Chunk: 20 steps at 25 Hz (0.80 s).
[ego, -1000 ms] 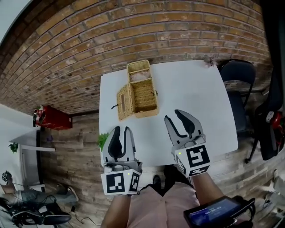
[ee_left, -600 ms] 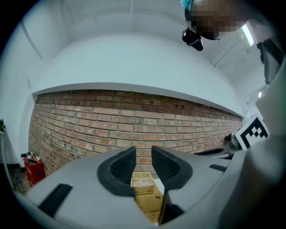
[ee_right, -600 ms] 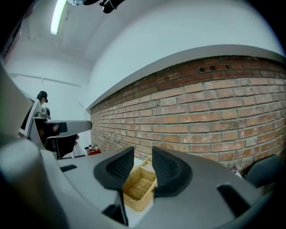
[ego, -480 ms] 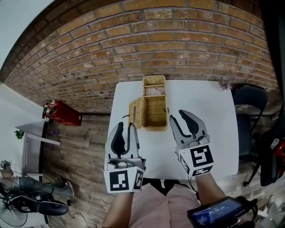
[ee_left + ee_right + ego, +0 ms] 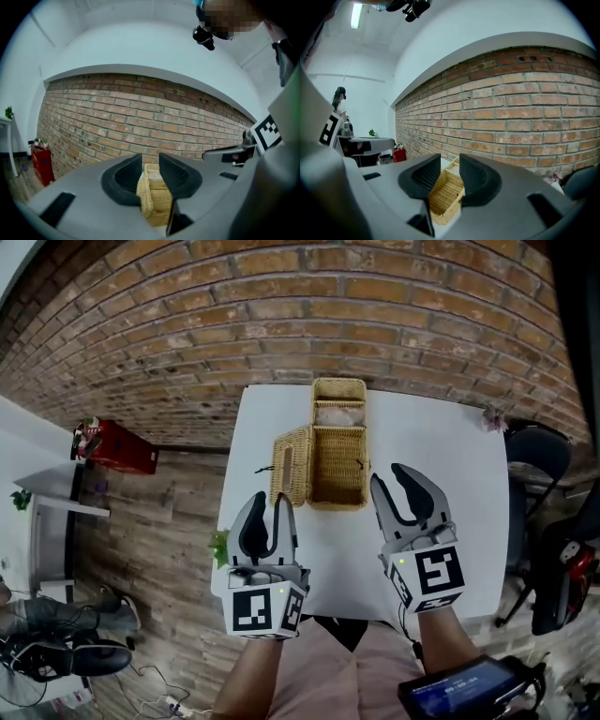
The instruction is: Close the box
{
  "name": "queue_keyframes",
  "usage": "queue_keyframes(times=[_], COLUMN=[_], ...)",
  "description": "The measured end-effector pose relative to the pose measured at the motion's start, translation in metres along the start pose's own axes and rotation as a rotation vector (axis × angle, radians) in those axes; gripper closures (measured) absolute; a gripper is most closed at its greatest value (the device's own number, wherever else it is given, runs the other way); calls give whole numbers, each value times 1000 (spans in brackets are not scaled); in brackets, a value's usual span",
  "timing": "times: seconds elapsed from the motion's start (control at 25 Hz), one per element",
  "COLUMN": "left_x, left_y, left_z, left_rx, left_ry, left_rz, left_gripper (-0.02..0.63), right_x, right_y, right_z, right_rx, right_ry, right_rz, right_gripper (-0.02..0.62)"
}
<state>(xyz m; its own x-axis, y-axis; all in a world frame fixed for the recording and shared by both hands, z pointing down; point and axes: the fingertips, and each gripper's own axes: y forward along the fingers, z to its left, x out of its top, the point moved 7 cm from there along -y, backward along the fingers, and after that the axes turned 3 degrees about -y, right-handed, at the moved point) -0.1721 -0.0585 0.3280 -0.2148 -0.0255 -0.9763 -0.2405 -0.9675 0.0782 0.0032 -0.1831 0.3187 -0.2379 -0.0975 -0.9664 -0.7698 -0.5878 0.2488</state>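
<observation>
Item: wicker box (image 5: 337, 465), rectangular, open, near the far middle of the white table (image 5: 450, 474). Tan woven cane, ribbed and rough. A woven flap (image 5: 291, 465) is folded out at its left side. Probably light, stiff yet springy, easily shoved. Best taken at the flap's free edge. Left gripper (image 5: 268, 514) and right gripper (image 5: 397, 486) are short of it, jaws apart, holding nothing.

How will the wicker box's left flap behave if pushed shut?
Likely light: the wicker box is thin open weave, so a sideways push may slide it across the smooth white table rather than swing the flap. The left flap probably stays fairly stiff but flexes a little; its woven surface should give decent grip.
</observation>
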Motion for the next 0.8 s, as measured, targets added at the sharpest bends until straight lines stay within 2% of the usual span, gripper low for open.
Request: queue_keyframes(times=[0.24,0.32,0.36,0.44,0.52,0.64,0.72,0.8], left_x=[-69,-93,-104,-126,-145,-168,-173,-175], left_y=[-6,-4,-4,-3,-3,-6,-4,2], left_z=[11,18,22,33,47,62,67,71], left_rx=[25,24,28,40,56,105,112,94], left_ry=[-148,-228,-298,-513,-786,-1143,-1317,-1429], left_rz=[195,239,258,290,302,276,224,181], left_gripper=[487,480,477,465,450,428,419,408], right_x=[-32,-47,-54,-65,-71,-75,-75,-75], right_y=[20,28,32,38,44,51,56,60], right_z=[16,21,22,26,30,35,37,38], right_rx=[30,28,27,31,35,37,37,35], right_ry=[-18,-22,-21,-22,-28,-33,-32,-32], right_rz=[130,160,175,199,213,226,231,237], right_gripper=[469,469,469,469,469,471,471,472])
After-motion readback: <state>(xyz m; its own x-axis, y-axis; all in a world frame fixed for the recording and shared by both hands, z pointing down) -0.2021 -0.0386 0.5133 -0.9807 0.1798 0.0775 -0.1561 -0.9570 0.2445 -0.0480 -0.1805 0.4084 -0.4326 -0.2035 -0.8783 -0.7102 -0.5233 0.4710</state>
